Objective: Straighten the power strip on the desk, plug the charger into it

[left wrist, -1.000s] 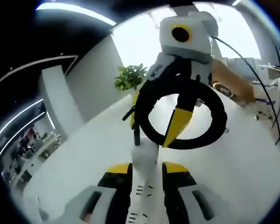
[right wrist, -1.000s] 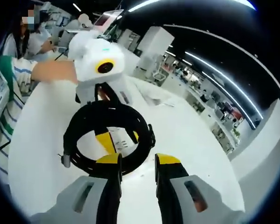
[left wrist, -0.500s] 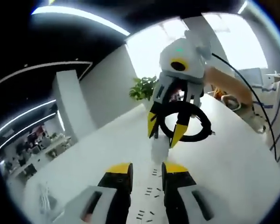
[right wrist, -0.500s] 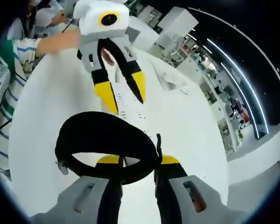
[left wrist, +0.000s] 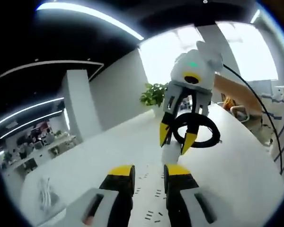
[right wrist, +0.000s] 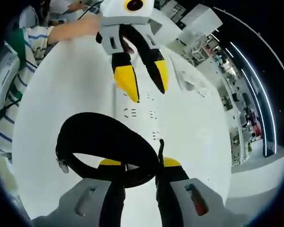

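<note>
The white power strip (right wrist: 141, 113) lies flat on the white desk (right wrist: 66, 104), its dark slots showing; it also runs out from between my left jaws (left wrist: 151, 208). My left gripper (left wrist: 149, 171) is open and hangs just over the strip, seen from the front in the right gripper view (right wrist: 144, 86) with nothing between its yellow tips. My right gripper (right wrist: 138, 163) is shut on a coiled black cable (right wrist: 106, 135), with a plug end dangling at the left. In the left gripper view it (left wrist: 176, 138) holds that coil (left wrist: 199, 135) above the strip's far end.
A person in a striped sleeve (right wrist: 23, 71) stands at the desk's edge, an arm (left wrist: 239, 92) reaching to the right gripper. White cords (left wrist: 45, 194) lie at the desk's left. A potted plant (left wrist: 154, 94) stands beyond. A crumpled white thing (right wrist: 189, 80) lies further off.
The two grippers have drawn apart. The right one pulled back with the black coil still in it. The left one now hangs further from it over the strip.
</note>
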Motion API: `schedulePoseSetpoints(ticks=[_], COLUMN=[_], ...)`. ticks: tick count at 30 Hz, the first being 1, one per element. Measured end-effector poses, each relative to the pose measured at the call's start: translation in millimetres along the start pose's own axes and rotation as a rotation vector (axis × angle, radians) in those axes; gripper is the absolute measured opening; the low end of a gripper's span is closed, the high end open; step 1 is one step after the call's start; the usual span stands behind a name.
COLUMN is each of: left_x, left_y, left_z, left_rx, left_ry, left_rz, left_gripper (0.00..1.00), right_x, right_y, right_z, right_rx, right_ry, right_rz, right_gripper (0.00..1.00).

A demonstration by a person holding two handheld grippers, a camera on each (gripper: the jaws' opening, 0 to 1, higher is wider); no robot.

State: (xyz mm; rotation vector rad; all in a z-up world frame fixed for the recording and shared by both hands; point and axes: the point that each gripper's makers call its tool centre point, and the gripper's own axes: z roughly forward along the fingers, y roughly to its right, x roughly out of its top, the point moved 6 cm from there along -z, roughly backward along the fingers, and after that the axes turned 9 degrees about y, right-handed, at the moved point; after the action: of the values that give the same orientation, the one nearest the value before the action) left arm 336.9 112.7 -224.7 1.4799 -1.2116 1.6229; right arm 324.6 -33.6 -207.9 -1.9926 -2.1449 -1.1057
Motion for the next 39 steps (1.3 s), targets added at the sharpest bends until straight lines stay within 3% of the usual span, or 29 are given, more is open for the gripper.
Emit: schedulePoseSetpoints(ticks=[6, 9, 12, 15, 21, 24, 29, 33, 35, 39], left_x=[-0.3, -2.3, -2.6, -1.0, -0.3, -3.0, -5.0, -4.7, -4.6, -4.7], left_y=[2.4, 4.9, 7.0, 8.8, 13.5, 14.5, 17.3, 18.4, 18.8, 19.4], left_z=[1.8, 0.7, -0.4, 0.7, 3.8, 3.4, 4.0, 6.6, 7.6, 9.1], left_rx=[-0.007, -0.011, -0.016, -0.024, -0.036, -0.038, -0.046, -0.052, -0.053, -0.054], left_ry=[0.001, -0.006, -0.01, -0.003, 0.008, -0.006, -0.01, -0.009, -0.01, -0.01], left_rz=[-0.009, -0.008, -0.006, -0.01, -0.024, -0.013, -0.014, -0.017, -0.017, -0.014], left_gripper=[0.24, 0.24, 0.24, 0.24, 0.24, 0.24, 0.24, 0.24, 0.24, 0.24], right_x=[-1.4, -9.5, -18.1, -20.2, -5.1, -7.5, -16.5, -18.4, -16.4, -10.5], right_y=[5.8, 14.9, 18.4, 20.1, 20.6, 26.4, 23.6, 23.0, 23.3, 22.4], right_z=[0.7, 1.5, 0.1, -0.2, 9.3, 9.8, 5.6, 5.0, 6.4, 10.1], right_rx=[0.034, 0.07, 0.095, 0.107, 0.155, 0.169, 0.19, 0.19, 0.197, 0.22], right_ry=[-0.004, 0.053, 0.136, 0.145, -0.065, -0.062, 0.028, 0.057, 0.036, -0.085], right_rz=[0.039, 0.1, 0.098, 0.12, 0.12, 0.142, 0.131, 0.132, 0.14, 0.107], right_gripper=[0.22, 0.21, 0.21, 0.2, 0.21, 0.21, 0.2, 0.2, 0.2, 0.21])
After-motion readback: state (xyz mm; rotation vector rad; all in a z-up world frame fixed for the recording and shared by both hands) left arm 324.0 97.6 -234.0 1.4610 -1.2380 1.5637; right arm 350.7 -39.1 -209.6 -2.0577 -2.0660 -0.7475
